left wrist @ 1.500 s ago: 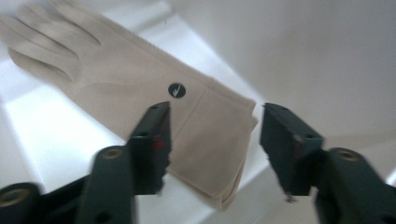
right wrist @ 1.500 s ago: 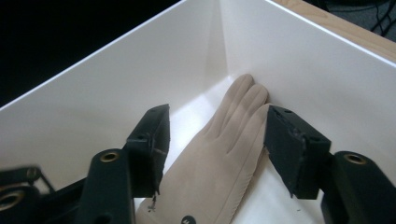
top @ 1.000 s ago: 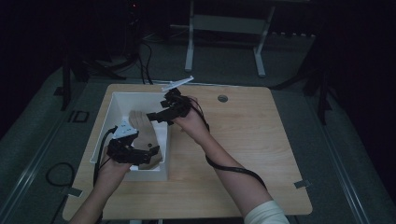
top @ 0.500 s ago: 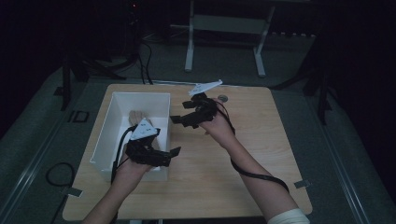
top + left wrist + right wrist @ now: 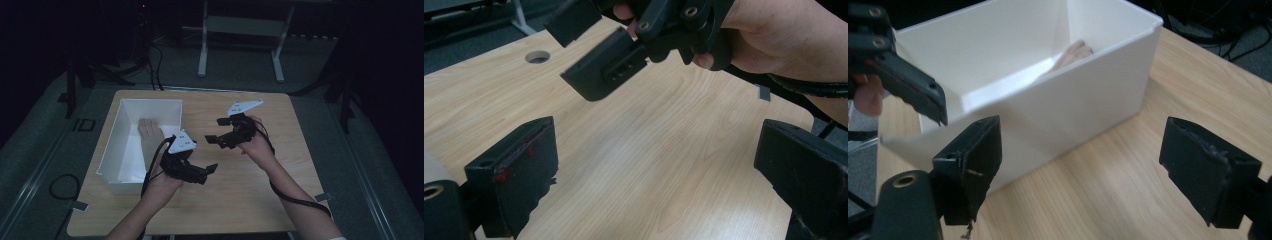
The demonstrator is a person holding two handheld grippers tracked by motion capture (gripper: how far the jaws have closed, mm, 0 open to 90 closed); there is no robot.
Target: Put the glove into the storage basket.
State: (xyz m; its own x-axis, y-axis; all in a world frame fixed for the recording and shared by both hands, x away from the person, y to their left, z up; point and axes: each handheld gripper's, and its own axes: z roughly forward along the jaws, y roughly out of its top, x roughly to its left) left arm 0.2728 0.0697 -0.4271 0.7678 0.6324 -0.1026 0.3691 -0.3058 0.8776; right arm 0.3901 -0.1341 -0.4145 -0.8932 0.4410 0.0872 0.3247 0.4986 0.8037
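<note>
Bare tabletop (image 5: pixel 240 190) lies under both spread-jawed, empty grippers (image 5: pixel 200 172) beside white bin (image 5: pixel 107 172)

On the surface (image 5: pixel 310 165) a bin (image 5: pixel 115 150) stands at the left, with a flat object (image 5: pixel 147 134) lying inside it toward the far end. The left gripper (image 5: pixel 207 172) is just right of the bin's near corner. The right gripper (image 5: pixel 212 139) is farther off and a little right, both over the surface's middle.
</note>
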